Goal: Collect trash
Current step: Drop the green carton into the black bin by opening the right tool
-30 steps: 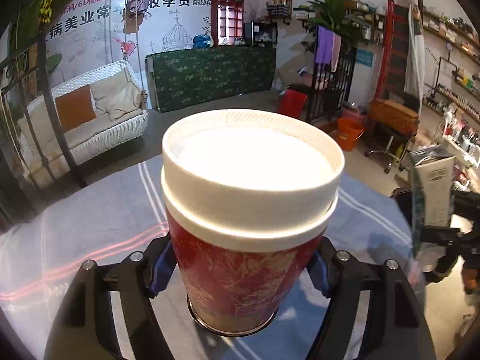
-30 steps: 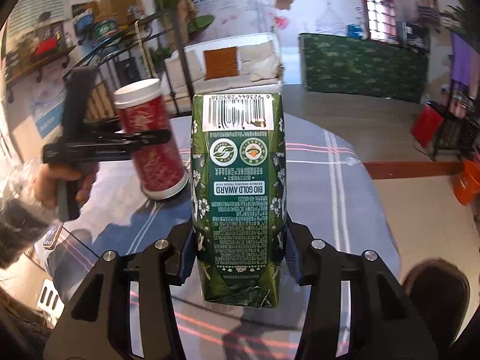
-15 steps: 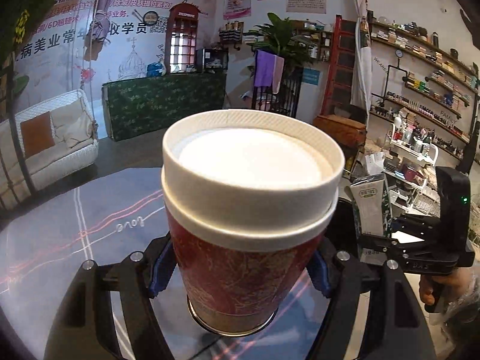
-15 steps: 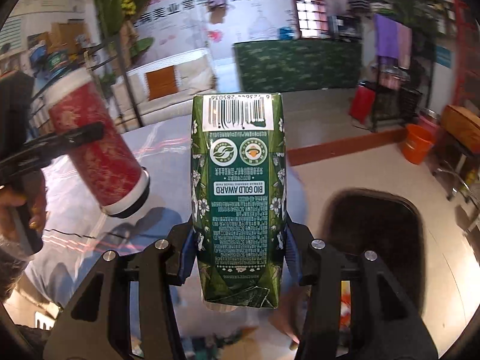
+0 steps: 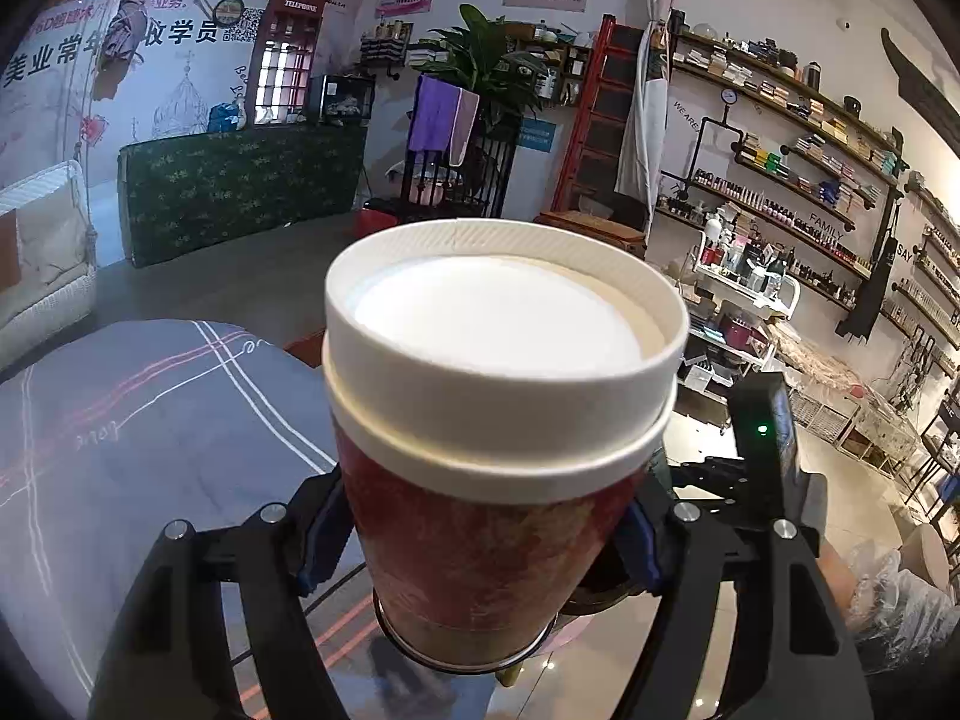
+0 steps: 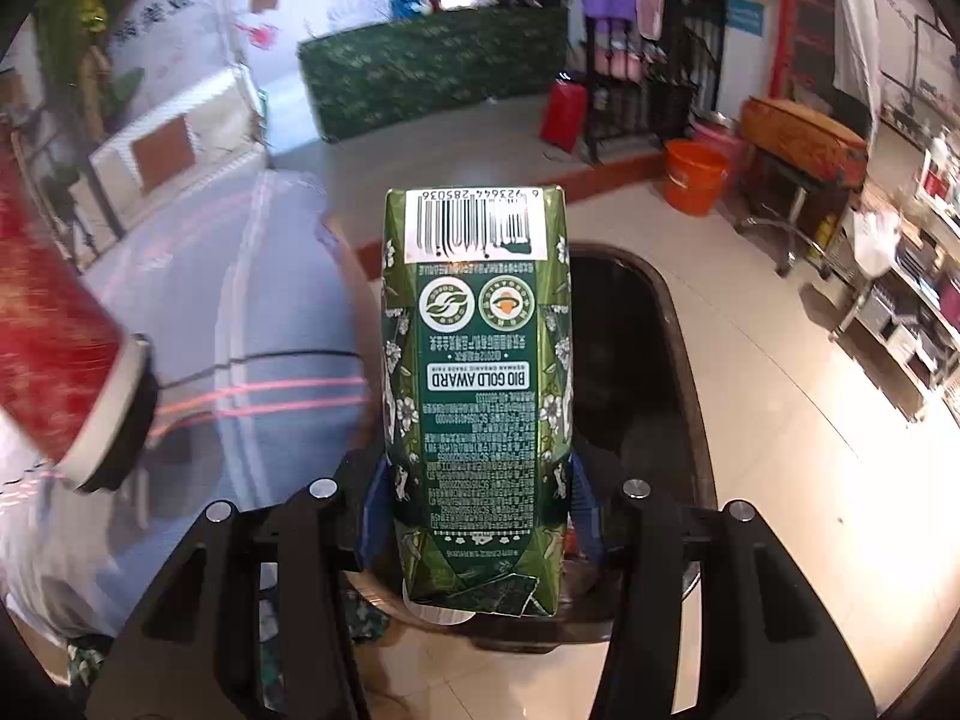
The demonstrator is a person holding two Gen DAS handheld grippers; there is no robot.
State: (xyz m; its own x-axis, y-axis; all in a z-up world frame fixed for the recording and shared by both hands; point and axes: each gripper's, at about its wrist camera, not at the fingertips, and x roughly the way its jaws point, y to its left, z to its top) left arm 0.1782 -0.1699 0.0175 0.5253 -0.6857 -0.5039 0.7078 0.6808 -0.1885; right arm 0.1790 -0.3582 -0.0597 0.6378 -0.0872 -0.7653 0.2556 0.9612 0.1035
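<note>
Cup (image 5: 492, 456), red paper with a white lid, clamped between the blue pads (image 5: 321, 531) of the left gripper (image 5: 480, 540), filling the middle of the left wrist view. Carton (image 6: 480, 396), green with a barcode and "BIO GOLD AWARD" printed upside down, pinched the same way in the right gripper (image 6: 477, 516), upright along the fingers, its crumpled end nearest the lens.

Below and behind the carton, in the right wrist view only: dark open mouth of a trash bin (image 6: 654, 372) on the tiled floor. Same view, left edge: the red cup seen from the side, blurred and tilted, over the striped grey tablecloth (image 6: 258, 312).

Left wrist view only: body of the right gripper beside the cup, a green light (image 5: 762, 429) on it; carton itself hidden there behind the cup. Tablecloth to the left, under the cup's near side.

Further off: orange bucket (image 6: 696, 177), green patterned counter (image 5: 240, 186), red phone-booth cabinet (image 5: 288, 54), potted plant (image 5: 486, 66), wall shelves (image 5: 786, 180) of bottles.
</note>
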